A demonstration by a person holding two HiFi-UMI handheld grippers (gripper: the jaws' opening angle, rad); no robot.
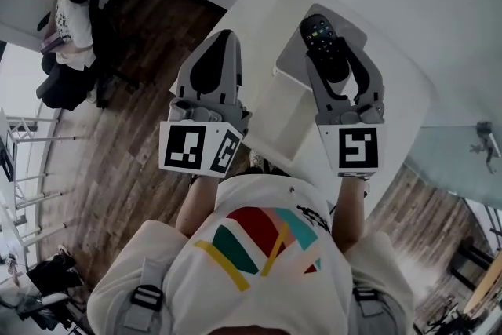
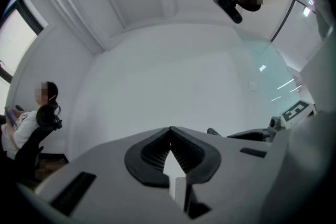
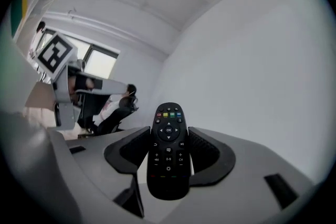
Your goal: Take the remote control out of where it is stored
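Above the white table (image 1: 259, 4), the remote (image 3: 168, 150) is clear of storage, held in the air.
The right gripper (image 1: 333, 57) clamps its ribbed black pads on the sides of the slim, round-ended black remote with its row of coloured buttons. The left gripper (image 2: 169, 131), matte grey plastic, has its jaws closed tip to tip on nothing.

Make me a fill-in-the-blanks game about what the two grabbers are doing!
1. The right gripper is shut on a black ____.
2. The left gripper has its jaws closed together with ____ between them.
3. The table below both grippers is ____ in colour.

Missing words: remote control; nothing; white.
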